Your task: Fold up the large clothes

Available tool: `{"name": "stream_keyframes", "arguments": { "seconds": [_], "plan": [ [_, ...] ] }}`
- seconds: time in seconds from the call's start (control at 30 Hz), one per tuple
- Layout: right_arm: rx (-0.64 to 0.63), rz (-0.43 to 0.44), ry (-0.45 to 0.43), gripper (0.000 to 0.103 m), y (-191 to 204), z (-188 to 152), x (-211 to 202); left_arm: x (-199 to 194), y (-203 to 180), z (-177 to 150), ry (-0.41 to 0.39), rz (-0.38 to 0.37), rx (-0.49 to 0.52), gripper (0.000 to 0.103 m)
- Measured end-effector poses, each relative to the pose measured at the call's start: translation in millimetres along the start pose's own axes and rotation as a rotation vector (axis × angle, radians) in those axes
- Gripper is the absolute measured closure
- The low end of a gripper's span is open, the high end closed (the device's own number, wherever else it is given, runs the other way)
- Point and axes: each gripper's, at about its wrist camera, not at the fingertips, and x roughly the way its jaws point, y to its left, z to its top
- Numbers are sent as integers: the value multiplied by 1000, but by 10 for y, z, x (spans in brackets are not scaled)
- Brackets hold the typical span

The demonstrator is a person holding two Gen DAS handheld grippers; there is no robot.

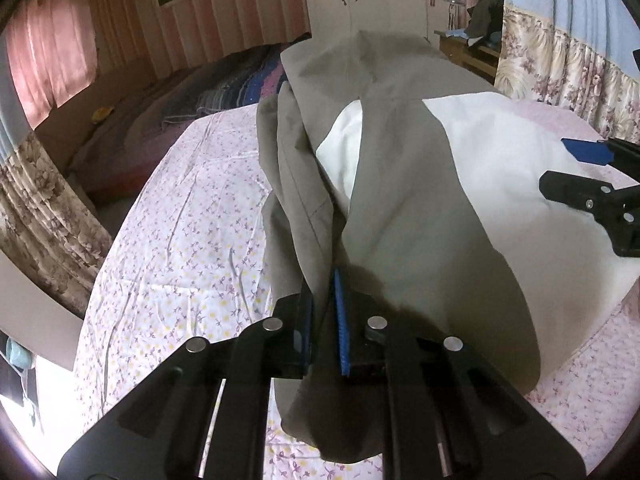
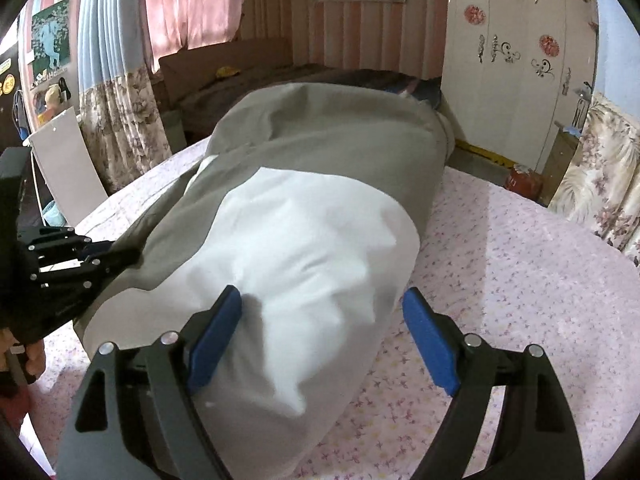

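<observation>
A large khaki garment [image 1: 404,208] with a white lining [image 1: 492,168] lies on a bed with a floral sheet [image 1: 180,240]. My left gripper [image 1: 322,312] is shut on a bunched khaki edge of the garment and holds it raised off the sheet. My right gripper [image 2: 320,320] is open, its blue pads astride the white lining [image 2: 304,248] at the garment's near end; it touches nothing that I can see. The right gripper also shows at the right edge of the left wrist view [image 1: 576,168], and the left gripper at the left of the right wrist view [image 2: 120,258].
A second bed with a dark cover [image 1: 180,92] stands beyond. A white wardrobe [image 2: 512,52] and floral curtains [image 2: 600,184] are at the right, a white board [image 2: 68,168] at the left. A wooden bedside cabinet [image 1: 468,50] stands far back.
</observation>
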Motion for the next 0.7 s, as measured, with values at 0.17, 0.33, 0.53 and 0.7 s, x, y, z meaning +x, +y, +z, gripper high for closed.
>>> {"name": "stream_keyframes", "arguments": {
  "seconds": [0.17, 0.33, 0.53, 0.7],
  "plan": [
    [-17, -6, 6, 20, 67, 58, 16, 44, 19, 5, 13, -7, -15, 92],
    [13, 39, -26, 19, 10, 93, -210, -104, 24, 66, -9, 3, -48, 72],
    [89, 34, -68, 19, -206, 8, -478, -240, 45, 104, -25, -44, -85, 49],
    [173, 7, -49, 19, -467, -98, -509, -388, 94, 124, -58, -94, -131, 11]
  ]
}}
